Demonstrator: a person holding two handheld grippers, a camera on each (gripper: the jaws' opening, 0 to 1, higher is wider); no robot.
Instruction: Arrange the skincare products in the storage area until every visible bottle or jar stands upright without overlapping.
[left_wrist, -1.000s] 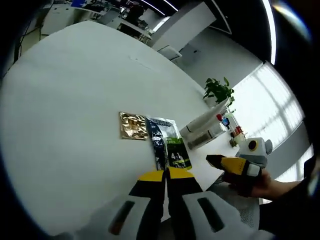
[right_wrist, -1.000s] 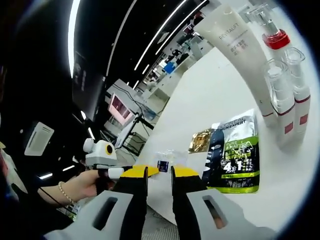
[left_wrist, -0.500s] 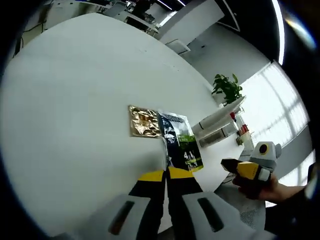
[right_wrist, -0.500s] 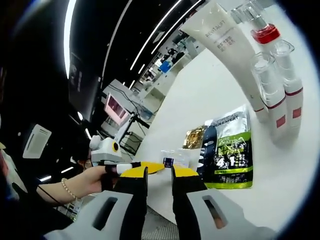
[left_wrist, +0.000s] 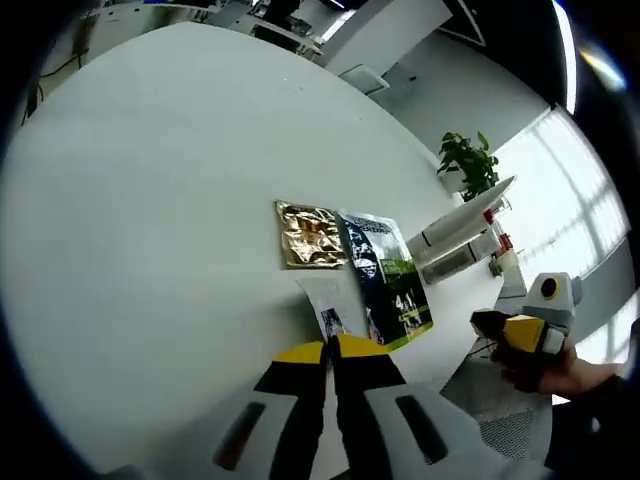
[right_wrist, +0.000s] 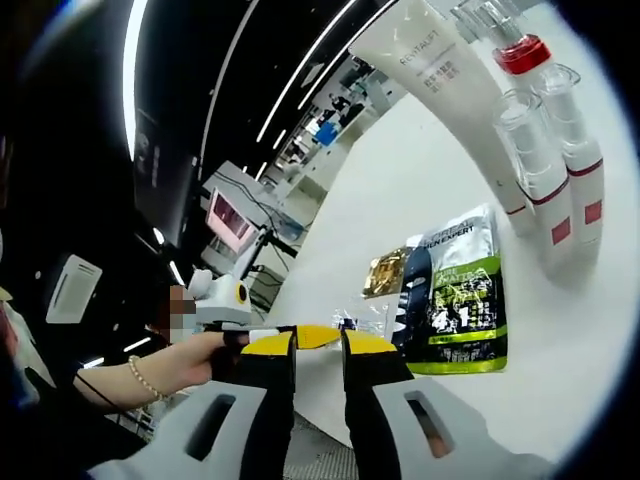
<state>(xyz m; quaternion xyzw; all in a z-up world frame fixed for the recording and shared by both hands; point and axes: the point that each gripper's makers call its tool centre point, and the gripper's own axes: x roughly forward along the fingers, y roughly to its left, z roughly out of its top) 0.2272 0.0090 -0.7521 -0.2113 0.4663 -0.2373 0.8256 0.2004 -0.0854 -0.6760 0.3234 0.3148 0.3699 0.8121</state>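
Observation:
My left gripper (left_wrist: 330, 350) is shut on the near edge of a clear sachet (left_wrist: 333, 308) with a small dark label. The sachet lies flat on the white table (left_wrist: 150, 200), beside a black-and-green sachet (left_wrist: 392, 282) and a gold sachet (left_wrist: 310, 235). In the right gripper view, the left gripper (right_wrist: 325, 333) comes in from the left with the clear sachet (right_wrist: 362, 318). My right gripper (right_wrist: 318, 352) is open and holds nothing. It hovers off the table's near edge, where the right gripper (left_wrist: 487, 322) faces the sachets. A white tube (right_wrist: 440, 90) and clear bottles (right_wrist: 540, 170) with red bands are beyond.
A potted plant (left_wrist: 470, 165) stands behind the tube (left_wrist: 462, 215) and the bottles (left_wrist: 497, 245) at the table's far right. A hand (right_wrist: 185, 365) with a bead bracelet holds the left gripper. Desks and screens (right_wrist: 230, 215) are in the room behind.
The clear sachet, earlier held edge-on above the table, now lies flat beside the black-and-green sachet. The left gripper's camera has shifted. The right gripper stays by the table edge.

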